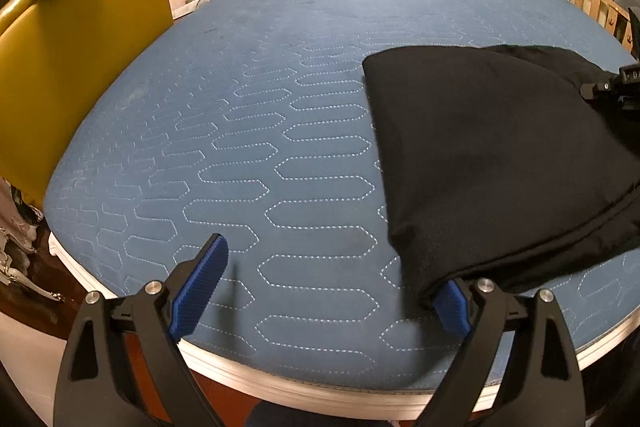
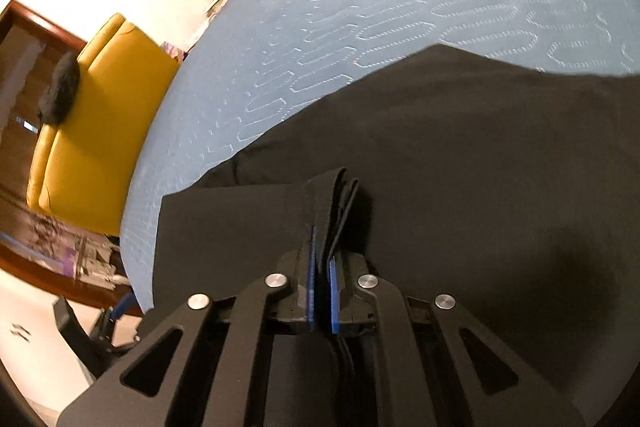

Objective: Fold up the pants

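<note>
Black pants (image 1: 500,155) lie folded on blue bed (image 1: 280,87), at 3 o'clock in left view. Right tool (image 2: 322,267) pinches bunched pants edge tight. Left tool (image 1: 324,291) spread wide, holding nothing, one finger under pants corner. Step: mid-fold. Next: left tool needs grip on corner, then both lift together.

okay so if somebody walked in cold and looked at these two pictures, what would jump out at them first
Most likely the black pants, a dark slab lying on the right side of the blue quilted bed. Next, the right gripper, shut on a bunched stack of the pants' layers, while the left gripper stands wide open at the near edge of the bed, one finger under a pants corner. The yellow sofa glows at the left.
</note>
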Motion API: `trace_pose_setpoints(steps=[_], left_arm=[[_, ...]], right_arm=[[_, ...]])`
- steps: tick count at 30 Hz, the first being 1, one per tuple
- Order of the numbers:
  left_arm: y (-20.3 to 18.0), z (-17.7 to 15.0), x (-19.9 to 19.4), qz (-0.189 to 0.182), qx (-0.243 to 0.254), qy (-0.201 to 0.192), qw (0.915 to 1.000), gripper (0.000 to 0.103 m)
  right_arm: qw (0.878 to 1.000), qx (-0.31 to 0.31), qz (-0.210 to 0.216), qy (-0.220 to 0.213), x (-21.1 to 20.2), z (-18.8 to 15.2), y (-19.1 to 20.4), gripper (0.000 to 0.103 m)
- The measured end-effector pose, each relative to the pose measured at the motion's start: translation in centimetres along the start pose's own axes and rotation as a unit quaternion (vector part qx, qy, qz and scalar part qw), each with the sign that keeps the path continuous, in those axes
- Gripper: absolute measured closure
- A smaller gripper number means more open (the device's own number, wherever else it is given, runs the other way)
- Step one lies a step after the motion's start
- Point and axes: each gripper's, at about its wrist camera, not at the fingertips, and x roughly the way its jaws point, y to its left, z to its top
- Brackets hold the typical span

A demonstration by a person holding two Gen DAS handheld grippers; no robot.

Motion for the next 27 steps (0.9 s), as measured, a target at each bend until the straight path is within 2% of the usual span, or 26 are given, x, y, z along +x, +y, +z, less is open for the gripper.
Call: trace_pose_setpoints(steps=[2,4,6,8,9,13,18,20,21,22,23,24,25,26,27], left_arm=[[0.0,0.0,0.0,0.0,0.0,0.003,1.0,0.01],[-0.1,0.2,-0.1,0.002,0.001,0.006,1.0,0.01],[-0.3,0.2,-0.1,0.005,0.002,0.007,1.0,0.01],[-0.3,0.0,-0.1,0.005,0.0,0.006,1.0,0.01],[-0.3,-0.1,-0.1,0.005,-0.002,0.006,1.0,0.01],[-0.5,-0.4,-0.8,0.004,-0.001,0.004,1.0,0.01],[-0.5,-2.7,-4.0,-0.008,0.03,-0.002,0.9995,0.01],[-0.4,-3.7,-6.3,-0.041,0.019,-0.021,0.9987,0.016],[-0.6,-4.0,-8.2,-0.09,0.009,-0.049,0.9948,0.016],[-1.1,-3.9,-9.2,-0.119,0.009,-0.067,0.9905,0.021],[-1.9,-3.6,-10.2,-0.142,0.016,-0.088,0.9858,0.031],[-3.4,-3.1,-11.1,-0.167,0.037,-0.12,0.9778,0.036],[-5.5,-2.5,-11.5,-0.187,0.07,-0.147,0.9688,0.044],[-7.6,-1.9,-11.6,-0.187,0.106,-0.158,0.9637,0.056],[-10.0,-1.5,-11.5,-0.181,0.149,-0.168,0.9575,0.06]], right_arm=[[1.0,0.0,-0.003,0.004,-0.3,-0.1,0.1,0.089],[1.0,0.001,-0.003,0.007,-0.9,-0.6,0.3,0.075],[1.0,0.003,-0.004,0.005,-2.0,-1.7,0.6,0.047],[1.0,-0.005,-0.015,0.012,-2.9,-3.2,1.2,0.036],[1.0,-0.008,-0.022,0.015,-3.2,-4.0,1.3,0.036],[0.999,-0.018,-0.042,0.024,-4.2,-6.5,2.1,0.036],[0.997,-0.032,-0.06,0.025,-5.0,-8.2,2.3,0.05],[0.998,-0.023,-0.054,0.019,-5.4,-8.4,1.7,0.053],[0.998,-0.018,-0.052,0.016,-5.6,-8.6,1.4,0.057],[0.998,-0.018,-0.056,0.012,-5.8,-8.8,1.1,0.06],[0.998,-0.019,-0.06,0.01,-5.9,-9.0,1.0,0.068],[0.998,-0.018,-0.06,0.006,-6.1,-9.2,0.7,0.077],[0.998,-0.012,-0.057,0.006,-6.3,-9.4,0.3,0.082],[0.999,-0.003,-0.054,0.005,-6.7,-9.6,-0.3,0.09],[0.999,0.002,-0.052,0.004,-6.9,-9.6,-0.6,0.094]])
